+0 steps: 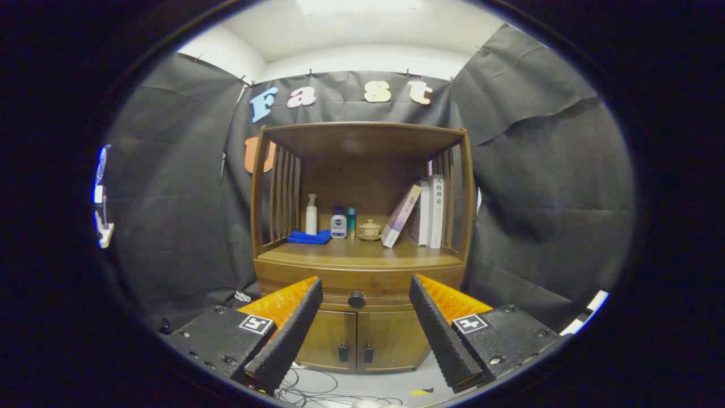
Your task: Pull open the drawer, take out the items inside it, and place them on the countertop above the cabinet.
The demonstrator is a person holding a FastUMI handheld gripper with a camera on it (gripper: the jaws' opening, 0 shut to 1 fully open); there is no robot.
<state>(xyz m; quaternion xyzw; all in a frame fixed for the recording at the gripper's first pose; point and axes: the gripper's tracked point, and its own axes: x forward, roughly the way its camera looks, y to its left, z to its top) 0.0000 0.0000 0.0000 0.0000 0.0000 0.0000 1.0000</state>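
A wooden cabinet point(362, 266) stands ahead against the booth wall. Its drawer point(362, 292) is closed, with a dark round knob point(356, 299) at its middle. My gripper point(365, 289) is open, and the knob shows in the gap between the two fingertips, still some way beyond them. Nothing is held. The countertop point(362, 256) above the drawer has bare wood along its front. The drawer's contents are hidden.
On the countertop stand a white spray bottle point(311, 214), a blue cloth point(308, 237), two small bottles point(344, 222), a lidded cup point(369, 229) and several books point(422, 212). Two lower doors point(362, 339) sit under the drawer. Cables point(317, 385) lie on the floor.
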